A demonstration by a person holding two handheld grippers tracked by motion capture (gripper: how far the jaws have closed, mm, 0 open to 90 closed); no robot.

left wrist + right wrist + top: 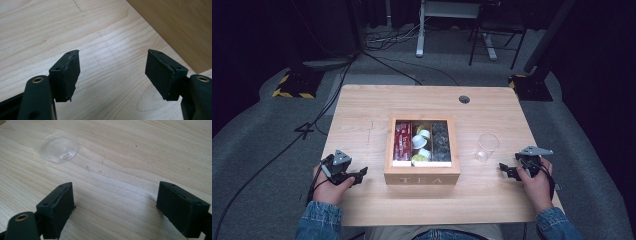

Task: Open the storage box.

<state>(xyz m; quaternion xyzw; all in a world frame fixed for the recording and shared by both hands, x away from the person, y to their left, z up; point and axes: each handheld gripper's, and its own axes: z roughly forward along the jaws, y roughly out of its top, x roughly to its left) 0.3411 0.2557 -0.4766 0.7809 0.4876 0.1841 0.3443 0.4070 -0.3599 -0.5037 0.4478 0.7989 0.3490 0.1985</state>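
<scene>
A wooden tea box [422,176] marked TEA stands open in the middle of the table, holding red packets [402,141], white and yellow capsules [421,144] and dark capsules [441,142]. A clear plastic cup [487,147] stands upright to its right; its base [58,147] lies ahead of the right jaws. My left gripper [362,173] rests on the table left of the box, open and empty [112,72], with the box's wall [180,27] just ahead. My right gripper [503,168] rests at the right, open and empty [116,205], pointing toward the cup.
The light wooden table [362,115] has a round cable hole [464,99] near its far edge. Beyond it are grey floor, cables, a stand base with hazard stripes [294,85] and chair legs [492,47].
</scene>
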